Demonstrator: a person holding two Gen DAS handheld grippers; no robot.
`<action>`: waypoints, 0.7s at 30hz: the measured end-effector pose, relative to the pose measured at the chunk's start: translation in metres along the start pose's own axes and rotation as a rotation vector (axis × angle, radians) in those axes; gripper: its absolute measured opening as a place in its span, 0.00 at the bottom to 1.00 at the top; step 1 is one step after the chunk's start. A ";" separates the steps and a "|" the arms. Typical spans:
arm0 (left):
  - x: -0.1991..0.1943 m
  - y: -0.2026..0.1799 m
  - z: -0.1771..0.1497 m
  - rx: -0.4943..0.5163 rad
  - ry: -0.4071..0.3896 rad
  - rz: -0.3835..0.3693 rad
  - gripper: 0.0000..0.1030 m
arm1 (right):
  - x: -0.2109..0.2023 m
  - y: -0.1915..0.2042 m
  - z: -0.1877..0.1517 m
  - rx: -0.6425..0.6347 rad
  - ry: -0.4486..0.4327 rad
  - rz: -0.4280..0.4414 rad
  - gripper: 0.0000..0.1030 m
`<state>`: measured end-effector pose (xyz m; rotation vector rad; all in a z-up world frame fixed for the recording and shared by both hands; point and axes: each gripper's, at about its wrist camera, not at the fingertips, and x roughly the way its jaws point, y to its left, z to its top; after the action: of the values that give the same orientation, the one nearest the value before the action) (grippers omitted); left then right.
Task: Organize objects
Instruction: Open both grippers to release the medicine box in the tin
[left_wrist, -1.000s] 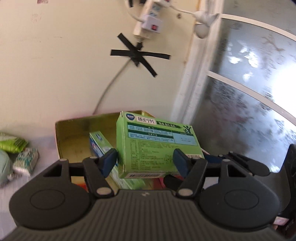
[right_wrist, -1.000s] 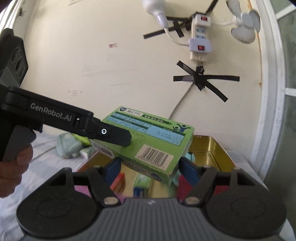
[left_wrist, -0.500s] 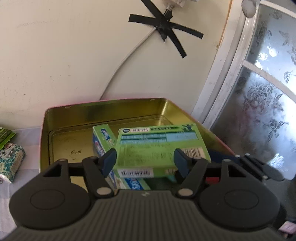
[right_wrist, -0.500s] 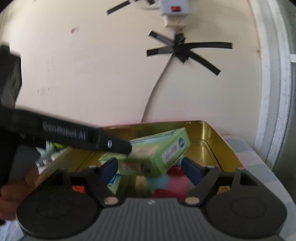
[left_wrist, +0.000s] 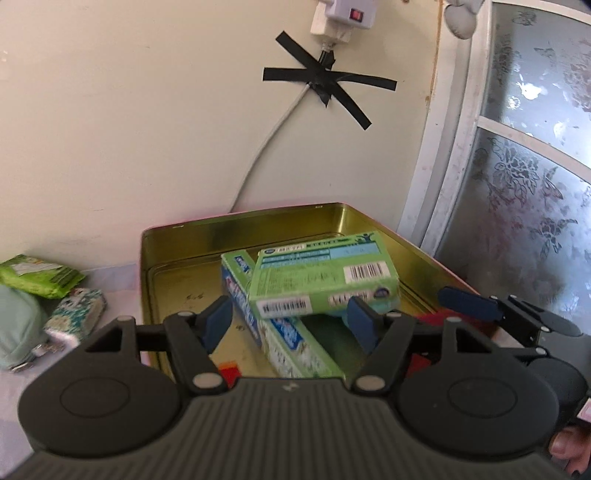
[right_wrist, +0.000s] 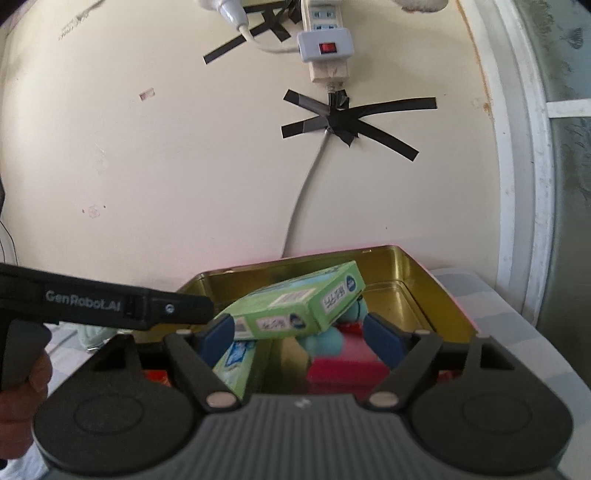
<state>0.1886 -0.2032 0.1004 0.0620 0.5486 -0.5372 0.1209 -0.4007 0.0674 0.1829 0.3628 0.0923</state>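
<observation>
A green medicine box lies tilted inside the gold tin, resting on a toothpaste box and a teal item. My left gripper is open just behind the green box, its pads apart from it. In the right wrist view the green box leans over the toothpaste box, a teal item and a red box in the tin. My right gripper is open and empty at the tin's near edge. The left gripper's arm reaches in from the left.
A green packet, a patterned tissue pack and a pale green pouch lie left of the tin. A taped cable runs down the wall behind it. A frosted window stands at the right.
My left gripper lowered the green box into the tin, let go of it and opened. The box now rests on the items inside. Both grippers have drawn back slightly.
</observation>
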 end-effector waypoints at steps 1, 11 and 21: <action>-0.005 -0.002 -0.003 0.003 -0.003 0.005 0.68 | -0.006 0.001 -0.003 0.008 -0.007 -0.003 0.77; -0.057 -0.019 -0.048 0.064 -0.020 0.069 0.76 | -0.075 0.004 -0.037 0.190 -0.077 -0.025 0.78; -0.081 -0.010 -0.092 0.055 0.032 0.114 0.76 | -0.103 0.026 -0.061 0.215 -0.041 -0.028 0.78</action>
<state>0.0810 -0.1558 0.0637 0.1540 0.5584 -0.4410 0.0014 -0.3785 0.0517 0.3920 0.3342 0.0215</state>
